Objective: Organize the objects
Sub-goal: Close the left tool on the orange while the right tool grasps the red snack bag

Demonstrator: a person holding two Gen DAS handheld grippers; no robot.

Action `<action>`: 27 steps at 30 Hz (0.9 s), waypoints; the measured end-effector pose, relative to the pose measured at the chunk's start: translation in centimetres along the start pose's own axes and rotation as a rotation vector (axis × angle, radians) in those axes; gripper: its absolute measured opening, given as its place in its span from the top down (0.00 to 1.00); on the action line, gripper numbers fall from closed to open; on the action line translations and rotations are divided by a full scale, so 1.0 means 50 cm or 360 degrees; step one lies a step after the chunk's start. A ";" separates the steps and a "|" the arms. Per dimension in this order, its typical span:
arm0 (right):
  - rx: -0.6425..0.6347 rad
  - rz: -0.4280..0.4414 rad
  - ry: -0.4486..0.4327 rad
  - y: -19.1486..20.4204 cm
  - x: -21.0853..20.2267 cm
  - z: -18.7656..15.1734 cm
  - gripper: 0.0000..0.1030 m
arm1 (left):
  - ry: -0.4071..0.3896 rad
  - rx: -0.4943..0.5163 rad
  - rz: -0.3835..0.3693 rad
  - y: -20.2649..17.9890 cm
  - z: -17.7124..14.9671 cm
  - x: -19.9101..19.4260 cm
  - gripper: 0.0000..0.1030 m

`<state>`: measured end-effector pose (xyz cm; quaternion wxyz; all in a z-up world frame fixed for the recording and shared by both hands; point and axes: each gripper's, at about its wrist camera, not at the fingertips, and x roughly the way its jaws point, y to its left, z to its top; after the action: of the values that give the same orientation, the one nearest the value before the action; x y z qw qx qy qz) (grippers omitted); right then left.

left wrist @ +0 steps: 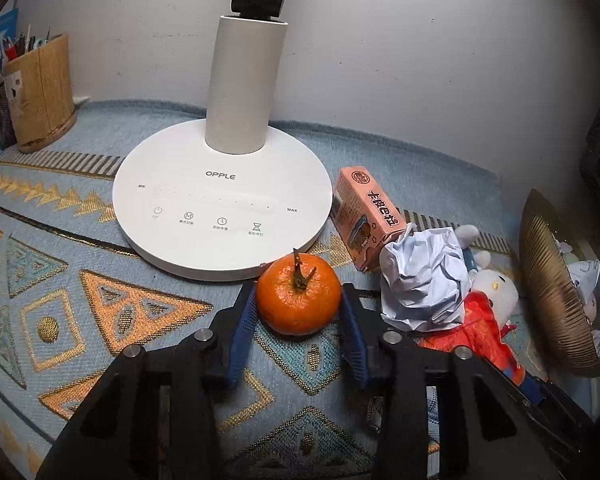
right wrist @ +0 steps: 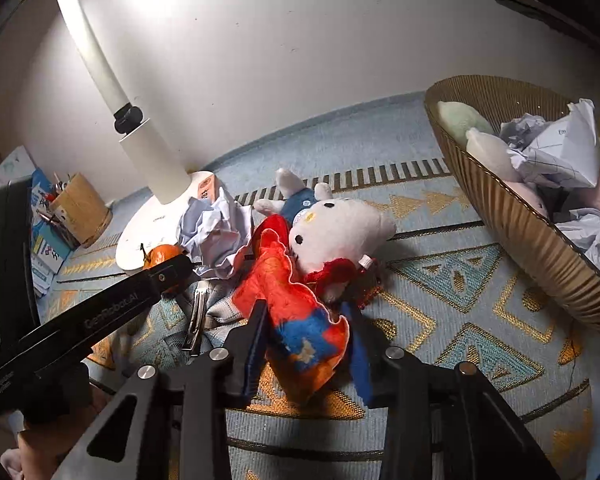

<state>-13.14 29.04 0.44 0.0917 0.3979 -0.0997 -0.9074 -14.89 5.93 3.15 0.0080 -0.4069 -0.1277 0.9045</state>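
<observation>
A mandarin (left wrist: 298, 300) with a dry stem sits on the patterned mat in front of the lamp base. My left gripper (left wrist: 299, 296) has its blue pads against both sides of the fruit. In the right wrist view, a white plush rabbit (right wrist: 340, 228) in a red and blue dress lies on the mat. My right gripper (right wrist: 306, 308) is shut on the hem of that dress. The left gripper's black finger (right wrist: 172, 272) reaches in from the left beside the mandarin (right wrist: 162, 256). A crumpled paper ball (left wrist: 420, 280) rests between the fruit and the rabbit.
A ribbed gold basket (right wrist: 520, 232) at the right holds crumpled papers and soft toys. A white lamp base (left wrist: 220, 208) stands behind the fruit, with a pink carton (left wrist: 368, 216) lying beside it. A wooden pen holder (left wrist: 40, 92) stands far left. A metal hair clip (right wrist: 196, 316) lies on the mat.
</observation>
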 end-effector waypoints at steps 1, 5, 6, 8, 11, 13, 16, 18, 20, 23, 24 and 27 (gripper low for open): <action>-0.0036 0.0002 -0.0008 0.008 -0.003 0.000 0.72 | 0.0000 0.0012 0.0014 0.003 0.001 0.000 0.63; -0.0060 0.0110 -0.0113 0.012 -0.028 -0.002 0.73 | -0.0023 -0.0060 -0.0035 0.018 0.001 -0.007 0.63; -0.0039 0.0123 -0.0153 0.004 -0.039 -0.004 0.73 | -0.0035 -0.0097 -0.0060 0.028 0.002 -0.010 0.63; 0.0011 0.0144 -0.0225 -0.017 -0.060 -0.008 0.73 | -0.0063 -0.0149 -0.0114 0.043 0.002 -0.019 0.63; 0.0051 0.0187 -0.0312 -0.026 -0.082 -0.013 0.73 | -0.0144 -0.0196 -0.0156 0.054 0.002 -0.039 0.63; 0.0044 0.0267 -0.0364 -0.031 -0.100 -0.019 0.73 | -0.0189 -0.0210 -0.0168 0.058 0.002 -0.051 0.63; 0.0020 0.0349 -0.0456 -0.025 -0.123 -0.028 0.73 | -0.0246 -0.0191 -0.0161 0.055 0.000 -0.069 0.63; 0.0016 0.0336 -0.0467 -0.023 -0.129 -0.030 0.73 | -0.0280 -0.0150 -0.0155 0.039 0.000 -0.077 0.63; 0.0020 0.0326 -0.0437 -0.018 -0.118 -0.026 0.73 | -0.0304 -0.0111 -0.0114 0.027 0.002 -0.084 0.63; 0.0037 0.0334 -0.0409 -0.020 -0.111 -0.025 0.73 | -0.0325 -0.0067 -0.0090 0.013 0.000 -0.092 0.63; 0.0045 0.0342 -0.0402 -0.021 -0.108 -0.024 0.73 | -0.0325 -0.0054 -0.0089 0.012 -0.010 -0.091 0.63; 0.0076 0.0366 -0.0394 -0.023 -0.100 -0.020 0.73 | -0.0318 -0.0032 -0.0077 0.018 -0.020 -0.088 0.63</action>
<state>-9.18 31.30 3.00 0.1724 0.2713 -0.1768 -0.9303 -11.13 4.76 5.50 0.0130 -0.3115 -0.1466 0.9388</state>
